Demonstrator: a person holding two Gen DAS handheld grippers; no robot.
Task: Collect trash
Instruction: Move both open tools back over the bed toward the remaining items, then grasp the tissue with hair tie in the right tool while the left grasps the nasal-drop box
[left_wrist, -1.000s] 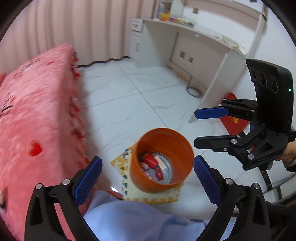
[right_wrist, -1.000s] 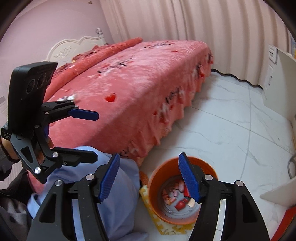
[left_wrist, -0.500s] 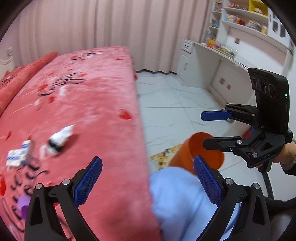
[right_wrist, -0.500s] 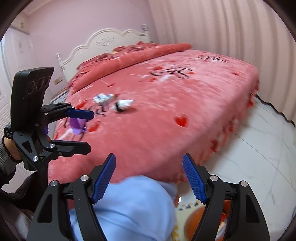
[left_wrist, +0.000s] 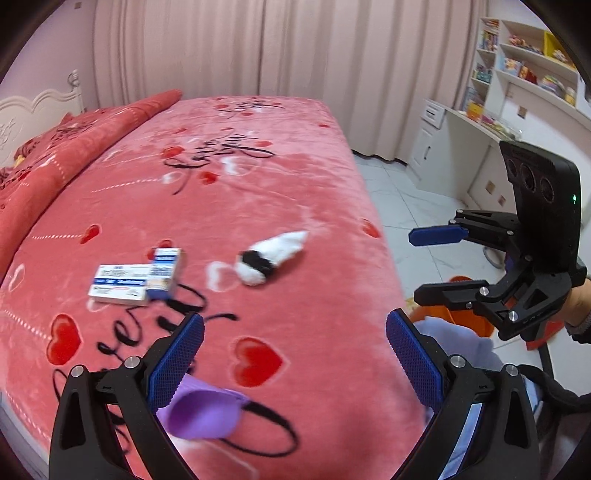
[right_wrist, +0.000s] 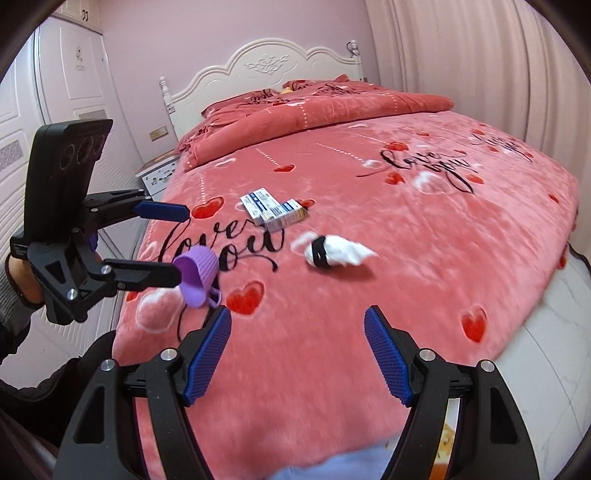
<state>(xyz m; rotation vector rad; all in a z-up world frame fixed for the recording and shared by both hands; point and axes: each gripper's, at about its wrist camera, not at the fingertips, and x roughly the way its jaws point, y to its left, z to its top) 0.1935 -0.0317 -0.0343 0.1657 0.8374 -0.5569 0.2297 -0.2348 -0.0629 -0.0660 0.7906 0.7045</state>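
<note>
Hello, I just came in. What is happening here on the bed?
A person holds a gripper in each hand over the pink bed, picking up trash. Both the left gripper and the right gripper are open and empty. Two small boxes, a crumpled white tissue and a purple cup lie on the blanket, not yet picked up.

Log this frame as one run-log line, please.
phase: reaching toward bed | left gripper: open, empty | right gripper: open, empty | trash on bed: two boxes, crumpled tissue, purple cup

Two small boxes (left_wrist: 135, 278), a crumpled white-and-black wad (left_wrist: 271, 254) (blurred) and a tipped purple cup (right_wrist: 197, 275) lie on the bed.
</note>
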